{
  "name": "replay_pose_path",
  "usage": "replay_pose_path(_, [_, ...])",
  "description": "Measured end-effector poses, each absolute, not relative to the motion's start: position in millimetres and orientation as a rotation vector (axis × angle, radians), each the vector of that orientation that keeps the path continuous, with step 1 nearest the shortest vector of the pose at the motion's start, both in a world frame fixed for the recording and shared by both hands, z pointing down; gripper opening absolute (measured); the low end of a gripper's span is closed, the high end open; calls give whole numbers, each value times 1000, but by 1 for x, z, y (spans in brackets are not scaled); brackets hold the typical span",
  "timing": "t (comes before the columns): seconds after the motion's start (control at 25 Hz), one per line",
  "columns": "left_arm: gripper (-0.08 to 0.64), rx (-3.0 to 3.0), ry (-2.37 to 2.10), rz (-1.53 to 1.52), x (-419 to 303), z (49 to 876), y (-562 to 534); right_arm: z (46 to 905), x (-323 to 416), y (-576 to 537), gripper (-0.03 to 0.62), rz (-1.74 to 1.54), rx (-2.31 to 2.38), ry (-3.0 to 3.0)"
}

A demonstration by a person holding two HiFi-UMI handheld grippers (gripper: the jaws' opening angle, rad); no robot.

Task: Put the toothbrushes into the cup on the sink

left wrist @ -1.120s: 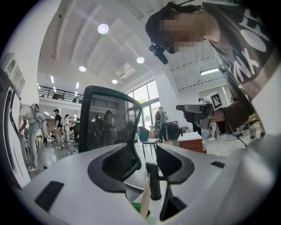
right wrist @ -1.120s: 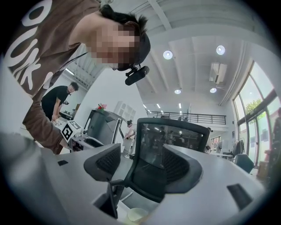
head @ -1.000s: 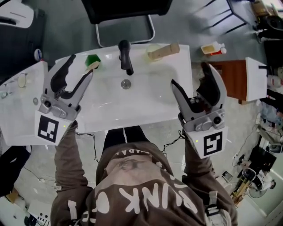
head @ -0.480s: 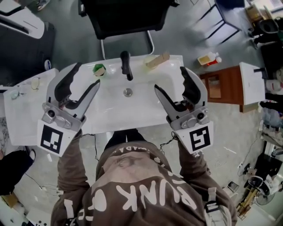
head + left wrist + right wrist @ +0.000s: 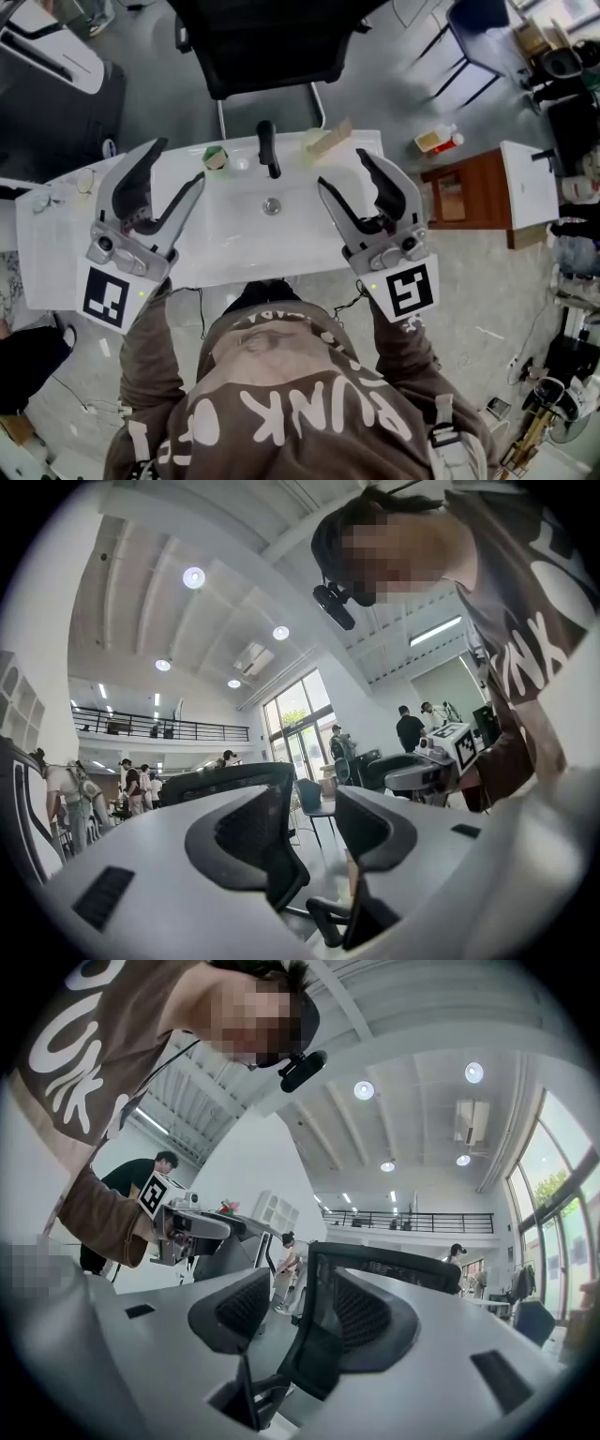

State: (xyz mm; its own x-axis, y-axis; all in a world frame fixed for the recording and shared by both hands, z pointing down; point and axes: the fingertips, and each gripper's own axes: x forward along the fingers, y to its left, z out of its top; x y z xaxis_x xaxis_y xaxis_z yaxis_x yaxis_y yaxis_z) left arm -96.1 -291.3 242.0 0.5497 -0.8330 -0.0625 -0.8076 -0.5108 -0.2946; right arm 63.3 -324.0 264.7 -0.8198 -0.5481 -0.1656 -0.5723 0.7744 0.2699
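Observation:
The white sink (image 5: 234, 253) lies below me, its black tap (image 5: 268, 148) at the back. Left of the tap sits a small green-and-tan thing (image 5: 216, 157). Right of the tap a tan stick-like piece (image 5: 330, 142) lies across a pale round cup; which of these are toothbrushes I cannot tell. My left gripper (image 5: 178, 161) hangs open and empty over the sink's left side. Over the basin's right side, my right gripper (image 5: 342, 170) has just been closing its jaws; they still stand apart with nothing between them. Both gripper views look level into the room, past the left gripper (image 5: 314, 822) and the right gripper (image 5: 300, 1316).
A black office chair (image 5: 272, 47) stands behind the sink. At the right are a brown side table (image 5: 464, 187) and a bottle (image 5: 439, 141) on the floor. A white counter (image 5: 37, 262) with small items adjoins the sink's left. People stand far off in the hall.
Both grippers have risen, and the sink now looks smaller beneath them. The right gripper has shifted left over the basin, and its jaws stand narrower than before.

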Motion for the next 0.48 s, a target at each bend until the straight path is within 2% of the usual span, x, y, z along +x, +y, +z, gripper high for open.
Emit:
replay_pose_path(0.16, [210, -2491, 1368, -116, -98, 239, -288, 263, 61, -321, 190, 489, -906, 2887])
replay_pose_path(0.28, [210, -2486, 1376, -116, -101, 236, -286, 263, 60, -318, 116, 503, -909, 2889])
replay_pose_path(0.48, [210, -2478, 1382, -113, -104, 233, -283, 263, 58, -316, 56, 492, -903, 2899])
